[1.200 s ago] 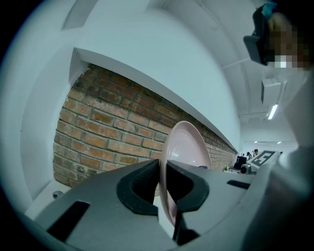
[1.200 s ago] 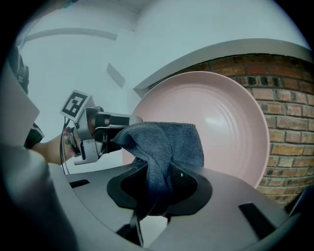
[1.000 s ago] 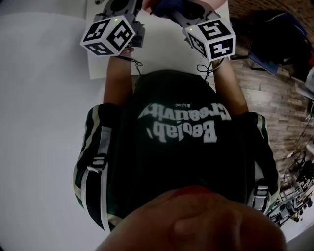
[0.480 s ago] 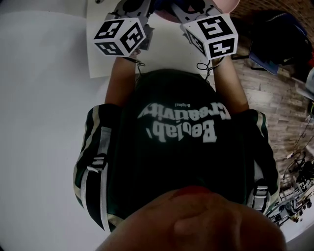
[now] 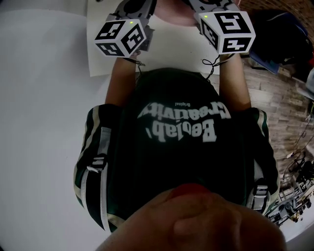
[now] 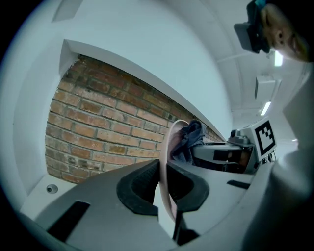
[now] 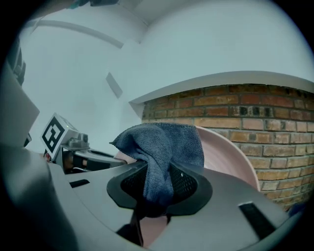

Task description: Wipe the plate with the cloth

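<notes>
A pale pink plate [image 6: 168, 162] stands on edge in the air, its rim clamped between the jaws of my left gripper [image 6: 164, 188]. My right gripper [image 7: 158, 188] is shut on a dark blue cloth [image 7: 164, 147], whose free end lies against the plate's [image 7: 228, 157] inner face. In the left gripper view the cloth [image 6: 189, 139] shows bunched behind the plate's rim. In the head view only the marker cubes of the left gripper [image 5: 122, 37] and right gripper [image 5: 230, 32] show, with a sliver of the plate [image 5: 174, 12] between them at the top edge.
A white table [image 5: 162, 51] lies under both grippers. A red brick wall [image 7: 255, 117] stands behind the plate. The person's dark green shirt [image 5: 176, 142] fills the head view's middle. Dark bags and clutter [image 5: 279, 39] sit on the wooden floor at right.
Both grippers have risen toward the head view's top edge. The right gripper moved right and up; the left shifted slightly right. The plate now shows between them.
</notes>
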### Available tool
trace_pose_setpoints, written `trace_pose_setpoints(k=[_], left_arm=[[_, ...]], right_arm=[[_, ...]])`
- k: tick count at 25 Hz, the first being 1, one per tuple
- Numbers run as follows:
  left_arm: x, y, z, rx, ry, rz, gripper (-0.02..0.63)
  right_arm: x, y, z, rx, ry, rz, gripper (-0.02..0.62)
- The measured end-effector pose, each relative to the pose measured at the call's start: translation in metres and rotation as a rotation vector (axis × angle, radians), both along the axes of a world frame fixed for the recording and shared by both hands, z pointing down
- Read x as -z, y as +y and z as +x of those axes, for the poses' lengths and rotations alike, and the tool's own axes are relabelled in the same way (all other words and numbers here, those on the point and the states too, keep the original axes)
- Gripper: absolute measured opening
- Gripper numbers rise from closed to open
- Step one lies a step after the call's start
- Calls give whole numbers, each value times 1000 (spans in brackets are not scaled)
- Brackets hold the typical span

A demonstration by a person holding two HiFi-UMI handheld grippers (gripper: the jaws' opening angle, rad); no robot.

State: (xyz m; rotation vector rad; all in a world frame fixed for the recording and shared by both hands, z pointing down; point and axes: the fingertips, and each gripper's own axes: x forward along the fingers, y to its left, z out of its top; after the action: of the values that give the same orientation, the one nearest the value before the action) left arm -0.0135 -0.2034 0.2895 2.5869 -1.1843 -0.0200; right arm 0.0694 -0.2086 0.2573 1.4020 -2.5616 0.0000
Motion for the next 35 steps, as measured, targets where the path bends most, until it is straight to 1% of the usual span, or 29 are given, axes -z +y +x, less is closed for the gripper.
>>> trace_pose_setpoints(k=[3,7,10,13,19,24,30,35], left_arm=[[1,1,-2,11,1,1,18],[5,-2,-19,29,9,3,18],[5,-3,-27,44,14,1,18],[5,-5,-35,70,16,2,18],[7,-13,-44,100,24,6,18],[5,-14,-47,108,19,1,20],[5,-20,-45,100,31,-6,20],[3,-17,-36,78,30,-17,20]], right_arm=[[1,-3,17,-35,-6,0,101],[-1,-7,26,-73,-6,-17,101],[-12,-6,33,-93,1,-49,101],[-29,-3,38,-90,11,-91,101],[-62,7,35,-60,37,-173,101],[-83,22,19,-17,66,-223,101],[-98,34,-16,72,102,-263,101],[-100,42,-47,164,121,-268,101]])
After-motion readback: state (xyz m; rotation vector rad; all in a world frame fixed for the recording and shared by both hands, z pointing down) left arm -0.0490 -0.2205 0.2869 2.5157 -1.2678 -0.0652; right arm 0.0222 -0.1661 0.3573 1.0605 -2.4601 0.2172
